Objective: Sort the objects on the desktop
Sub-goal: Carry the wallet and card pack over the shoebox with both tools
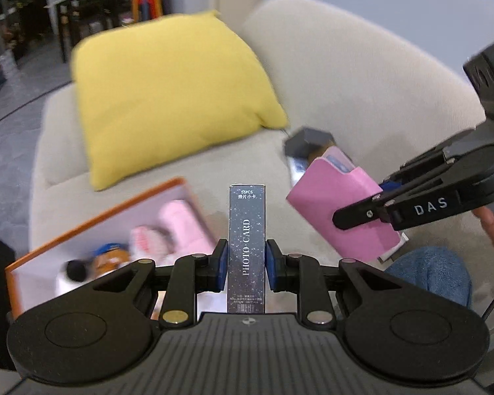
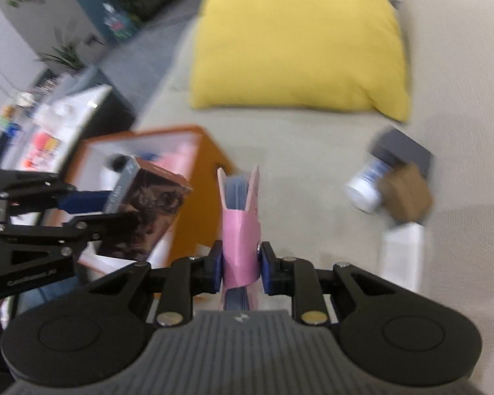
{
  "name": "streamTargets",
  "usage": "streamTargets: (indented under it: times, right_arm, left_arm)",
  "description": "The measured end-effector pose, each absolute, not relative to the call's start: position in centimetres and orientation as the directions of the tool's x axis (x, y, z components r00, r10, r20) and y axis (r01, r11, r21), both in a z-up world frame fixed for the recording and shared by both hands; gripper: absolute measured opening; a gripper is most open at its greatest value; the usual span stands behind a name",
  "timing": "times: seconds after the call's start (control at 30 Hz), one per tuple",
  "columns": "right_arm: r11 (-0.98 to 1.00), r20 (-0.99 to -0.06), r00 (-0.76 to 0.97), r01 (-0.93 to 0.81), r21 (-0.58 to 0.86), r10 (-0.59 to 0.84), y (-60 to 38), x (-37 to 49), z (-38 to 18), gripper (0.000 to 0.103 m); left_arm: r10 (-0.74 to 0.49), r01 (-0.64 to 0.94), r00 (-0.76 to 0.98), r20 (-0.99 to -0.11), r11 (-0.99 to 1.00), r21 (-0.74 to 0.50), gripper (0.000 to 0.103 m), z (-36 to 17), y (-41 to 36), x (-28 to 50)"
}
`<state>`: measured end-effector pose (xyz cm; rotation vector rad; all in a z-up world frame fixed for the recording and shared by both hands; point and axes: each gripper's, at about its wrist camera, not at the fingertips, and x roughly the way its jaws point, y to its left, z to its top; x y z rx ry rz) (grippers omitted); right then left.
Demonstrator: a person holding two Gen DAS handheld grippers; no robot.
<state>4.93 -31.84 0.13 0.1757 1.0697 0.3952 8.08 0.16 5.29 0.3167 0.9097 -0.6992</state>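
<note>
Dark card box: the tall, narrow, dark speckled cardboard box printed "PHOTO CARD" is standing upright between the blue pads, above the sofa seat.
Left gripper: the black two-finger left gripper is pressing both pads against the narrow sides of the card box; its jaws are clamped on it.
Pink sleeve: the flat pink paper sleeve filled with blue-grey cards is being held edge-on, its open mouth pointing away from the camera.
Right gripper: the black two-finger right gripper is squeezing the pink sleeve near its lower end; its jaws are closed on it.
Orange tray: the shallow orange-rimmed box with white inside is lying on the seat at the left; pink and blue items are sitting inside, too blurred to name.
Beige sofa: the beige fabric sofa is carrying a square yellow cushion.
Loose items: a white bottle, a brown box and a dark grey box are lying together on the seat, probably touching.
Blue cloth: a fluffy blue cloth is lying under the pink sleeve.
</note>
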Motion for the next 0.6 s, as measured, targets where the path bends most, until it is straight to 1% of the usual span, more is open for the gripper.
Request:
streamTargets:
  times: [0.1, 0.27, 0.43, 0.6]
  right_arm:
    - [0.882, -0.778, 0.422, -0.293, 0.368, 0.465, -28.2, 4.6, 1.6, 0.024]
    - [0.816, -0.732, 0.379, -0.380, 0.435, 0.567, -21.0, 5.3, 1.7, 0.024]
    - [0.762, -0.706, 0.320, -0.420, 0.492, 0.632, -13.5, 7.0, -0.9, 0.024]
    - [0.743, -0.697, 0.280, -0.377, 0.553, 0.660, -8.9, 9.8, -4.5, 0.024]
  left_arm:
    - [-0.393, 0.620, 0.472, -0.789, 0.784, -0.019, 0.026, 6.9, 4.1, 8.0]
    - [-0.290, 0.480, 0.547, -0.785, 0.877, 0.010, 0.026, 7.1, 11.2, 8.8]
    - [-0.202, 0.342, 0.552, -0.809, 0.940, 0.000, 0.026, 4.8, 16.9, 10.9]
    - [-0.202, 0.292, 0.551, -0.809, 0.956, -0.040, 0.026, 2.3, 19.3, 13.4]
